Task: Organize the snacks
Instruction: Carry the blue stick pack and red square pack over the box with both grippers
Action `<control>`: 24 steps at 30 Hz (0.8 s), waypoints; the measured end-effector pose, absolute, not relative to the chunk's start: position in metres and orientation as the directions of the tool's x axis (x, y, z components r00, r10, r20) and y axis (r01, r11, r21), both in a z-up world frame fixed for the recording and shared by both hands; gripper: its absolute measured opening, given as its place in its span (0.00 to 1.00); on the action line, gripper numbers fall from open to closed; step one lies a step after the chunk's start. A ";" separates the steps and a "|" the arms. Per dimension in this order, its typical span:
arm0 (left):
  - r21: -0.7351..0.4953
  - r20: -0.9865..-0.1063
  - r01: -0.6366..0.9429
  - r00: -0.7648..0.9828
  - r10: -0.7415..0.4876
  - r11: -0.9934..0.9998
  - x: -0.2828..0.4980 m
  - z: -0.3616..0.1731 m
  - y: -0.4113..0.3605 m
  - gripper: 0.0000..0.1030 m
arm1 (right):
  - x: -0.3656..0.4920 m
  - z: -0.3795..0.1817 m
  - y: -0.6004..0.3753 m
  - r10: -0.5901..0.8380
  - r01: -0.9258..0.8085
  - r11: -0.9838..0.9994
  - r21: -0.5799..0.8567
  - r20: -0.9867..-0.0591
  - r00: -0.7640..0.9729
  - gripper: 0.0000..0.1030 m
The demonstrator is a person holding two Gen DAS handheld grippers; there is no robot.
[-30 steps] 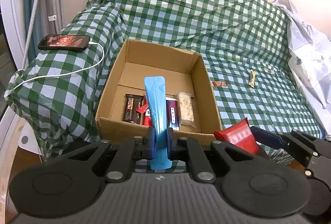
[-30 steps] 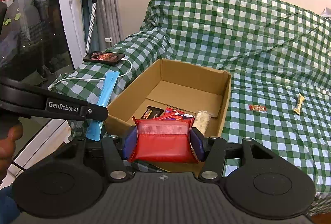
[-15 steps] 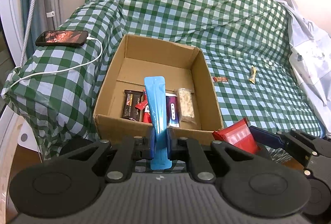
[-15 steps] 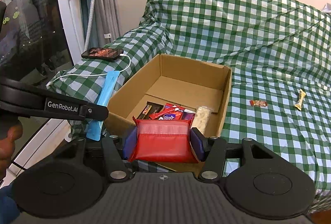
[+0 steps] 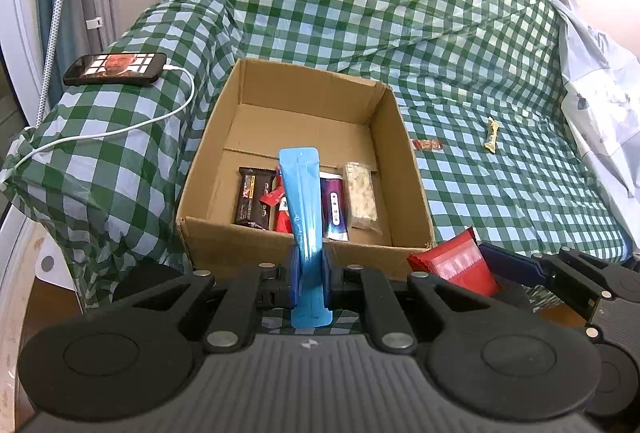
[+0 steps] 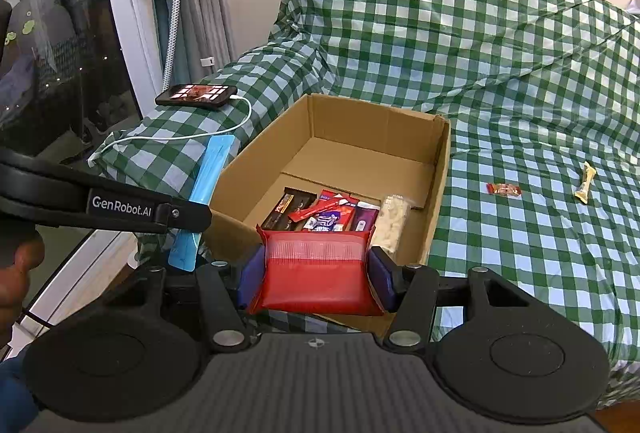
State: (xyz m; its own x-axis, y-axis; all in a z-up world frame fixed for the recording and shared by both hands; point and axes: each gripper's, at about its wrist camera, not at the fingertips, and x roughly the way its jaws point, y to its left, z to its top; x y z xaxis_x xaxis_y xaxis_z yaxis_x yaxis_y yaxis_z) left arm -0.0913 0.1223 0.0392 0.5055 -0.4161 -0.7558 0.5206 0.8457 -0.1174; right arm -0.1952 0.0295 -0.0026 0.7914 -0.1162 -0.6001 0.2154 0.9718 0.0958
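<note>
An open cardboard box sits on a green checked sofa cover and holds several snack bars at its near end. My left gripper is shut on a long blue packet, held upright just before the box's near wall; the packet also shows in the right wrist view. My right gripper is shut on a red packet, level with the box's near right corner; it also shows in the left wrist view. A small red candy and a yellow candy lie on the cover right of the box.
A phone on a white charging cable lies on the sofa arm left of the box. A pale cloth lies at the far right. A glass door and curtain stand to the left.
Both grippers have moved a little closer to the box and higher, so more of the box's inside shows. Both still hold their packets.
</note>
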 end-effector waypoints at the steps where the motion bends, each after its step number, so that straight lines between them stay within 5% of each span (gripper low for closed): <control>1: -0.116 -0.757 0.520 0.505 -0.415 0.846 -0.091 0.039 0.122 0.11 | -0.194 -0.003 0.029 -0.115 0.216 0.971 0.097 -0.602 0.790 0.56; 24: -0.099 -0.795 0.512 0.474 -0.377 0.853 -0.073 0.024 0.105 0.11 | -0.177 -0.019 0.013 -0.098 0.232 0.965 0.125 -0.649 0.755 0.57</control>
State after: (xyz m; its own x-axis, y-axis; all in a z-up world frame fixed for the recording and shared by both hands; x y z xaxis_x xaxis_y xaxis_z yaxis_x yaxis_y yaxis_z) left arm -0.0728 0.1047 0.0237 0.4745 -0.3772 -0.7954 0.5123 0.8531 -0.0989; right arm -0.1769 0.0129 -0.0192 0.7549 -0.0977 -0.6485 0.2321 0.9646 0.1248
